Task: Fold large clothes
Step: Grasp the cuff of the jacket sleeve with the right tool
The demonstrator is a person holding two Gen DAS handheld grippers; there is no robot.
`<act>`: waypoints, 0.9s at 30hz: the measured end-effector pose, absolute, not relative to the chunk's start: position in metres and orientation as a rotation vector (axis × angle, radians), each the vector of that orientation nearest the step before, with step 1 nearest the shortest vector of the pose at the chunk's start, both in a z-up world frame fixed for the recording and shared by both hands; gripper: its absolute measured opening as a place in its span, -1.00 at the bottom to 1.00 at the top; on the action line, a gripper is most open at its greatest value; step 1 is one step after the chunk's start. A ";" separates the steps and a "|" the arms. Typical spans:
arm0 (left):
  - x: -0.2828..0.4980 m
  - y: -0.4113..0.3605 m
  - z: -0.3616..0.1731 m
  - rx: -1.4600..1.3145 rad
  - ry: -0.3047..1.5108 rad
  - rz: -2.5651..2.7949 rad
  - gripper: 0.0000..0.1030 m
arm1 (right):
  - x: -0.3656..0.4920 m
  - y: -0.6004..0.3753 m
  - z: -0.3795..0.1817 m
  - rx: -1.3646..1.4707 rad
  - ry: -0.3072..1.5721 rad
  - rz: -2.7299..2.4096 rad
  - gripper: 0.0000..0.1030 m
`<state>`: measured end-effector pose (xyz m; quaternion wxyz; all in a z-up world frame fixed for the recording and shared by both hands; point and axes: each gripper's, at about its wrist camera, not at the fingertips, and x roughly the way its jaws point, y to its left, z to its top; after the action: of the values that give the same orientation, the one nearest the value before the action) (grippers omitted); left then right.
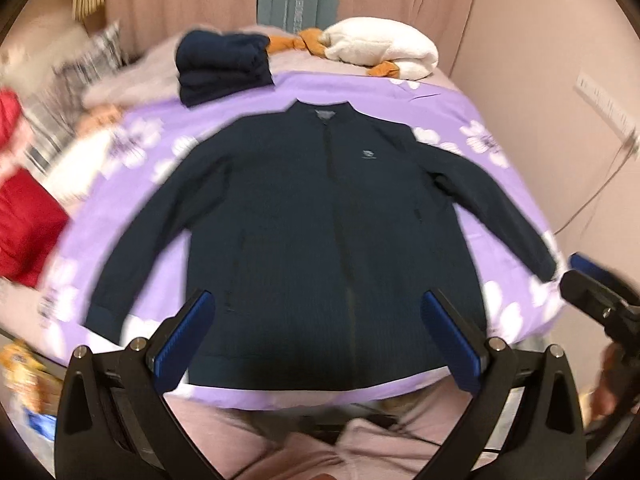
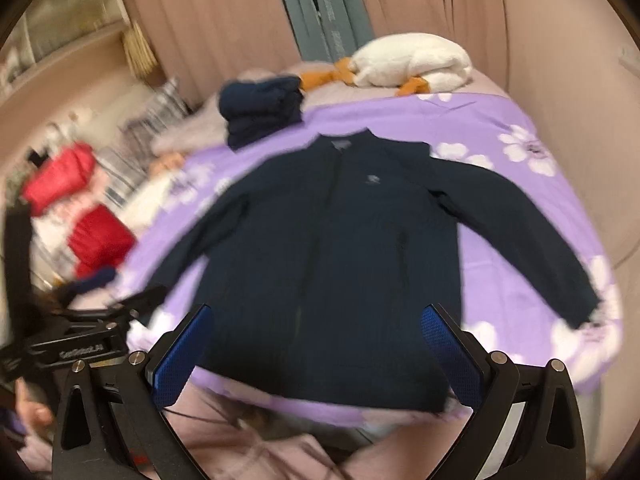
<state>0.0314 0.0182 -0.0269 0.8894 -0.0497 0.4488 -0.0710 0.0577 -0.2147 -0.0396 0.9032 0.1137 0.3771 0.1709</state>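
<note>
I see the navy jacket [image 1: 312,216] spread flat, front up, on the purple floral sheet [image 1: 460,112], beyond both grippers. Left gripper [image 1: 318,312] and right gripper [image 2: 318,328]: jaws apart, holding nothing. Chest logo [image 1: 368,155] unreadable.

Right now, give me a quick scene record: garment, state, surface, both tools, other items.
garment: navy zip jacket
state: spread flat, front up, sleeves out, unfolded
surface: purple floral sheet on bed
left tool: open, empty, above the hem
right tool: open, empty, above the hem
behind collar: folded navy stack
far end: white plush toy
left side: red garment
</note>
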 end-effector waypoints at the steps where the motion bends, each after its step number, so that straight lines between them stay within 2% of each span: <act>1: 0.037 0.022 -0.034 -0.136 0.960 -0.156 1.00 | 0.061 -0.228 -0.050 0.321 0.768 0.394 0.99; 5: 0.059 0.038 -0.071 -0.305 1.056 -0.193 0.99 | 0.082 -0.280 -0.107 0.633 0.807 0.447 0.99; 10: 0.080 0.049 -0.089 -0.407 1.031 -0.207 0.99 | 0.097 -0.326 -0.153 0.623 0.790 0.265 0.99; 14: 0.096 0.060 -0.101 -0.571 0.999 -0.262 0.99 | 0.104 -0.371 -0.191 0.778 0.775 0.145 0.99; 23: 0.131 0.056 -0.101 -0.521 0.974 -0.170 0.99 | 0.130 -0.419 -0.240 1.008 0.775 -0.079 0.99; 27: 0.133 0.058 -0.099 -0.516 0.945 -0.150 0.99 | 0.138 -0.434 -0.245 1.073 0.628 -0.158 0.99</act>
<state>0.1332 0.0577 -0.0993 0.8558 -0.2456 0.4497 -0.0714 0.1384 -0.4341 -0.2454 0.8099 0.5021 0.2941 -0.0738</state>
